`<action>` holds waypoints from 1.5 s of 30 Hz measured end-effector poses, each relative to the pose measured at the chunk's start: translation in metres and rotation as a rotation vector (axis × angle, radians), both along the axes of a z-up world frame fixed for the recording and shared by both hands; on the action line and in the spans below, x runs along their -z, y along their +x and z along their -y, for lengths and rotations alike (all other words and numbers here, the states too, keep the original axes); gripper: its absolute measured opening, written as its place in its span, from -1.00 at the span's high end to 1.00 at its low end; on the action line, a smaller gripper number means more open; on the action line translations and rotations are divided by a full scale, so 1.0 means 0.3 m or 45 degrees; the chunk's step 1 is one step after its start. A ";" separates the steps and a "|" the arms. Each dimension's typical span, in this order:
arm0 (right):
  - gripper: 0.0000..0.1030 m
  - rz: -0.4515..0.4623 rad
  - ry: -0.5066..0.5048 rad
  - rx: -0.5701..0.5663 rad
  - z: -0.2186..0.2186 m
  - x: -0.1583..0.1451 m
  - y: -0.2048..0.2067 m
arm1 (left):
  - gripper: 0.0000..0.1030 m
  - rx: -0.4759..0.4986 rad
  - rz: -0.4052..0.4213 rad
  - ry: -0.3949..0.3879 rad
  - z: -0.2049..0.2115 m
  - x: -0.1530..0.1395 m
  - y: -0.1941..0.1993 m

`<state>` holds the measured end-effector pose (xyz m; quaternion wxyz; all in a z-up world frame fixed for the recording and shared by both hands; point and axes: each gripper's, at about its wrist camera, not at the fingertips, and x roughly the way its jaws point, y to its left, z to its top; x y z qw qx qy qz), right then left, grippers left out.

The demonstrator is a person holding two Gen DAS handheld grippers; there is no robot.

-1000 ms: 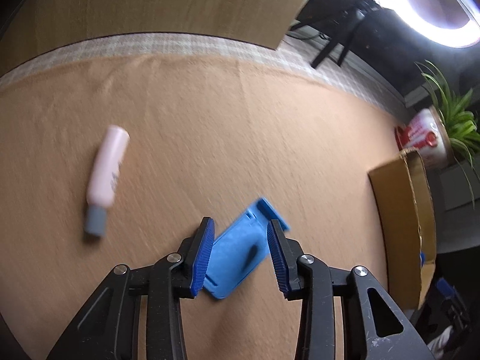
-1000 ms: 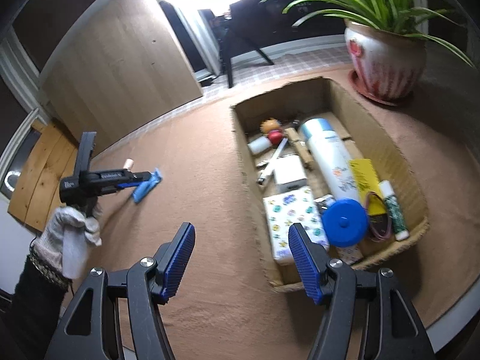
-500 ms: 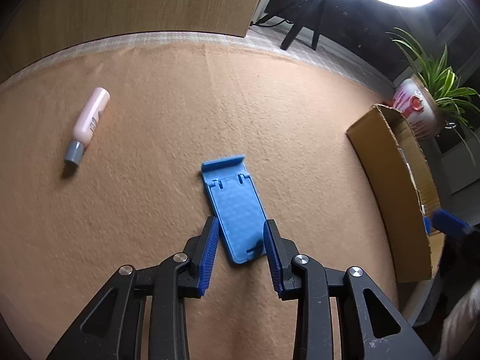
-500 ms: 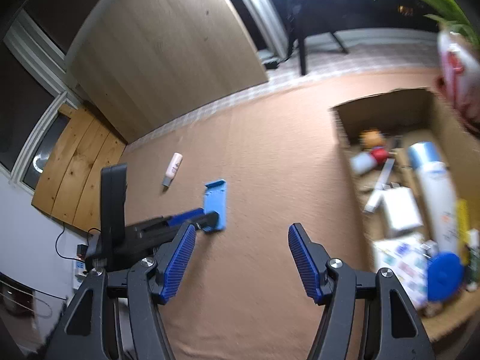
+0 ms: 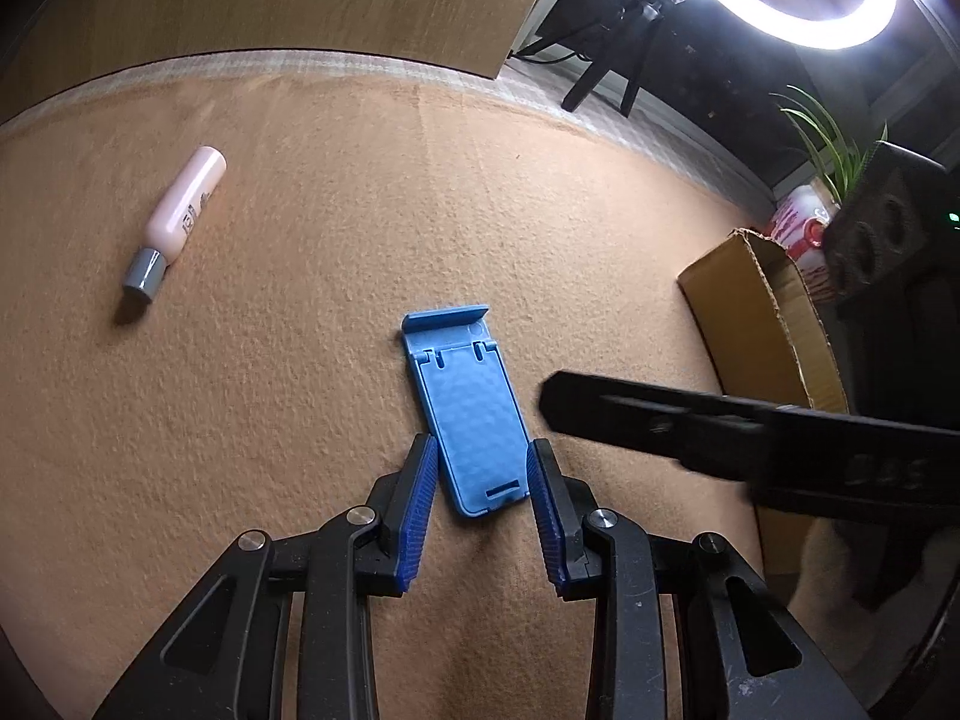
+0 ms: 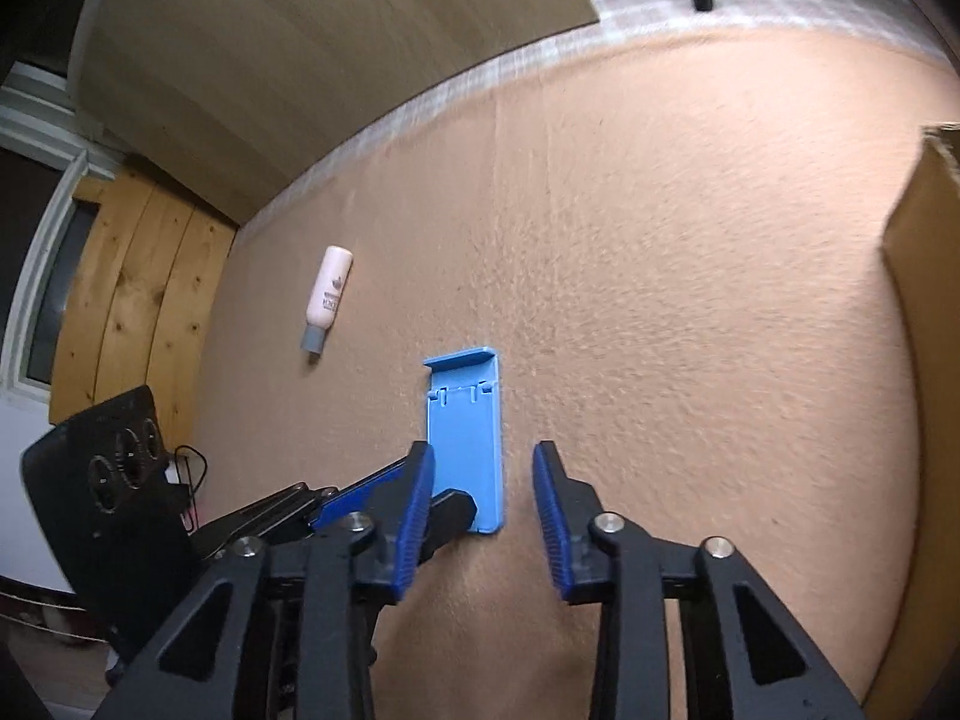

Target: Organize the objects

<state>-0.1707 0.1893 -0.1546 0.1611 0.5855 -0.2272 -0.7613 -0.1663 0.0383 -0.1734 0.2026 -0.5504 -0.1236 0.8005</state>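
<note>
The blue phone stand (image 5: 471, 414) lies flat on the tan cloth (image 5: 300, 360). The left gripper (image 5: 480, 468) has its near end between both pads, which seem to touch its sides. The right gripper (image 6: 483, 480) is closing, and its pads are not on the stand. Only the left view shows the ring light (image 5: 822, 12) and the plant (image 5: 828, 144). Only the right view shows the wooden planks (image 6: 144, 276). The pink bottle (image 5: 177, 222) lies apart, and the cardboard box (image 5: 762, 324) stands at the right.
</note>
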 end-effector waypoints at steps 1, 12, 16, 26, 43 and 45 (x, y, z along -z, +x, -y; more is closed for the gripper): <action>0.45 0.001 0.003 -0.003 0.006 0.001 0.000 | 0.35 -0.002 0.002 0.006 0.002 0.001 -0.002; 0.72 0.049 -0.017 -0.005 0.023 0.046 -0.025 | 0.40 0.007 -0.002 0.003 0.003 0.000 0.001; 0.72 0.060 -0.030 0.001 0.021 0.049 -0.025 | 0.39 0.017 -0.015 -0.014 -0.008 -0.002 0.008; 0.72 0.011 -0.079 0.060 -0.041 -0.021 0.069 | 0.39 0.059 -0.070 -0.005 -0.057 -0.067 0.083; 0.72 -0.154 -0.044 0.383 -0.413 -0.199 0.290 | 0.42 0.334 -0.228 0.092 -0.428 -0.277 0.158; 0.72 -0.170 -0.034 0.413 -0.454 -0.214 0.310 | 0.42 0.362 -0.236 0.104 -0.474 -0.290 0.159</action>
